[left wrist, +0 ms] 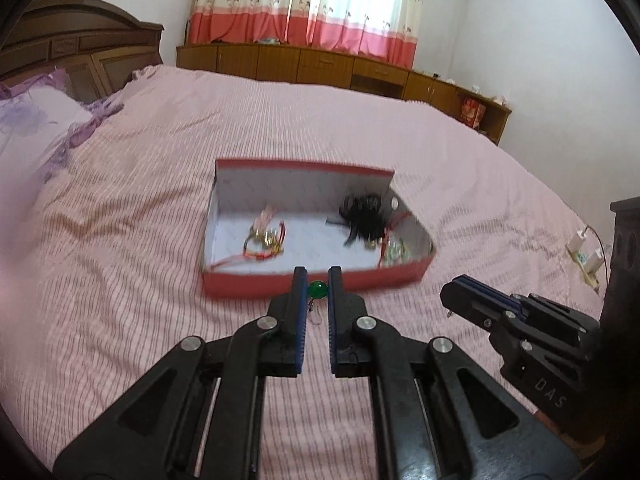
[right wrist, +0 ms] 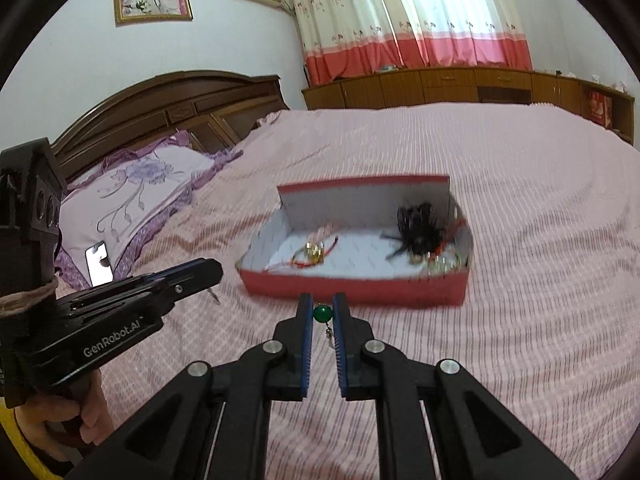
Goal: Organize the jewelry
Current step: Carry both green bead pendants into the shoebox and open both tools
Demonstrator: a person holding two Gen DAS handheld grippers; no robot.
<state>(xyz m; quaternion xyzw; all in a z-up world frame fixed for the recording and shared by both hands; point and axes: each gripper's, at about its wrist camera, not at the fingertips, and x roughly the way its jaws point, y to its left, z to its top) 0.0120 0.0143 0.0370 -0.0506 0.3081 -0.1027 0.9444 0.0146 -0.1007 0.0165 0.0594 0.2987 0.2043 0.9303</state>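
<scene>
The room is a bedroom with a big bed (left wrist: 160, 168) under a pink striped cover, a wooden headboard (right wrist: 168, 104), a row of low wooden cupboards (left wrist: 320, 64) and pink and white curtains (right wrist: 408, 12). In the middle of the bed sits a red box (left wrist: 312, 284), white inside, with its far flap up. It holds a heap of gold and red bracelets (left wrist: 266, 240) on one side and a black tangle of hair bands (left wrist: 366, 216) on the other. The left hand-held gripper (left wrist: 318, 280) is closed narrow on a green bead earring (left wrist: 317, 289), just in front of the box. The right hand-held gripper (right wrist: 322, 306) pinches another green bead earring (right wrist: 322, 313) the same way, its little hook hanging down. Each round bead is smooth and held only at its sides, so I think it could slip out and get lost in the folds of the cover. A hook could also catch on the black tangle when it goes in. The left tool says "GenRobot.AI" on its side. The right tool shows the letters "DAS".
</scene>
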